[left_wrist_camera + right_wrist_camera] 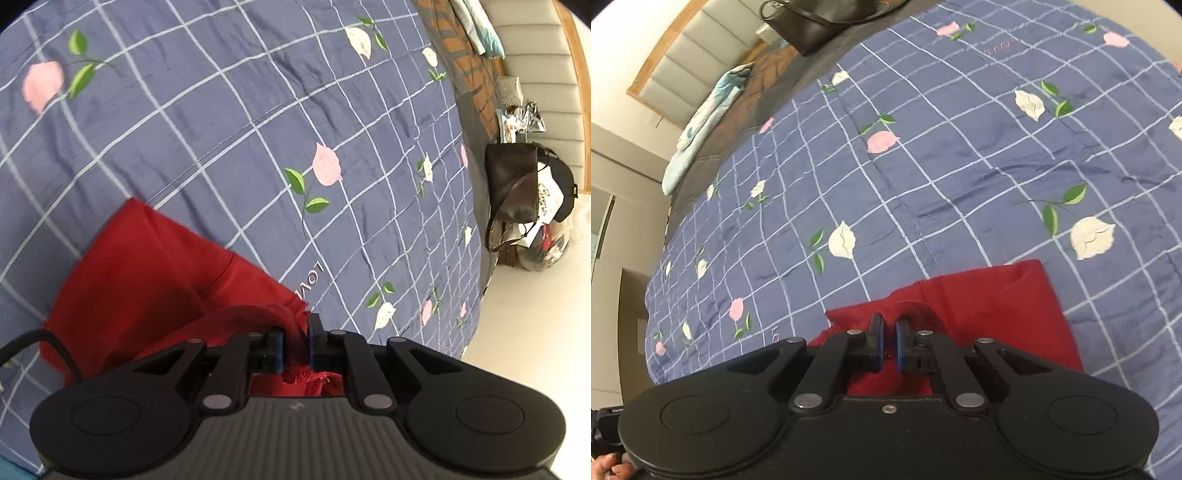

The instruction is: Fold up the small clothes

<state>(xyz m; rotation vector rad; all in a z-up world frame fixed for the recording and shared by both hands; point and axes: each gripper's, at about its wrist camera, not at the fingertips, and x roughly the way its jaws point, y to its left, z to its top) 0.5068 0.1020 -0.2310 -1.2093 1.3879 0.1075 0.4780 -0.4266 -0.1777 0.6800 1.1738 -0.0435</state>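
Note:
A small red garment [147, 273] lies on the blue checked bedspread [236, 110]. In the left wrist view my left gripper [297, 332] is shut on a bunched red edge of it, with cloth pinched between the blue pads. In the right wrist view the same red garment [990, 306] lies under my right gripper [889, 332]. Its jaws stand nearly closed with a fold of red cloth at the tips. The garment's near part is hidden under both grippers.
The bedspread [923, 166] carries flower prints. A dark brown handbag [513, 184] and bags stand beyond the bed's edge by a padded headboard [546, 74]. A light blue folded cloth [701, 122] lies at the bed's far side. The bed's edge [476, 295] drops to pale floor.

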